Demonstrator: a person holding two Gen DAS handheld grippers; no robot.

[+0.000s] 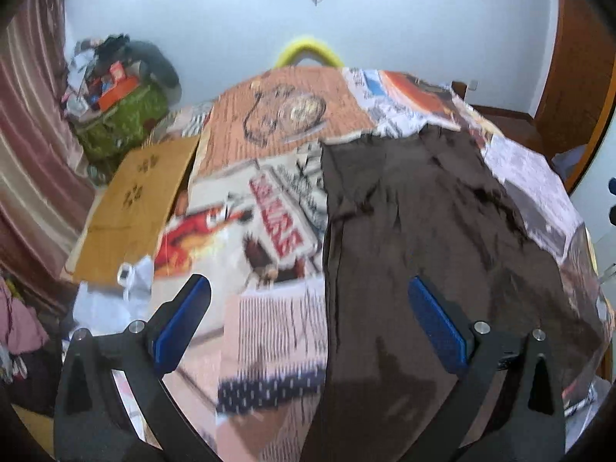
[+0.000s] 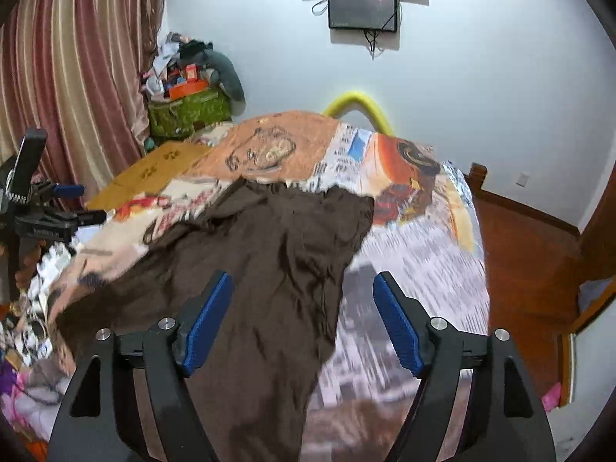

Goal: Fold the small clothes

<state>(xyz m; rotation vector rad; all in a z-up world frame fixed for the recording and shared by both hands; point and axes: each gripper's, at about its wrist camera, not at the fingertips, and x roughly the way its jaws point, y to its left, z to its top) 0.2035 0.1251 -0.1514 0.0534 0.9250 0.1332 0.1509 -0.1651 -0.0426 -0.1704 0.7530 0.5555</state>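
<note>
A dark brown garment (image 1: 423, 231) lies spread flat and wrinkled on a table covered with a printed cloth (image 1: 269, 146). My left gripper (image 1: 308, 300) is open and empty, held above the garment's left edge, with its right pad over the fabric and its left pad over the printed cloth. In the right wrist view the garment (image 2: 269, 261) lies below my right gripper (image 2: 304, 300), which is open and empty above the garment's right edge. The left gripper (image 2: 57, 211) shows at the far left of that view.
A flat cardboard sheet (image 1: 131, 208) lies off the table's left side. A green bag (image 2: 188, 111) piled with clutter stands by the striped curtain (image 2: 69, 77). A yellow curved tube (image 2: 358, 104) rises behind the table. Wooden floor (image 2: 523, 250) lies to the right.
</note>
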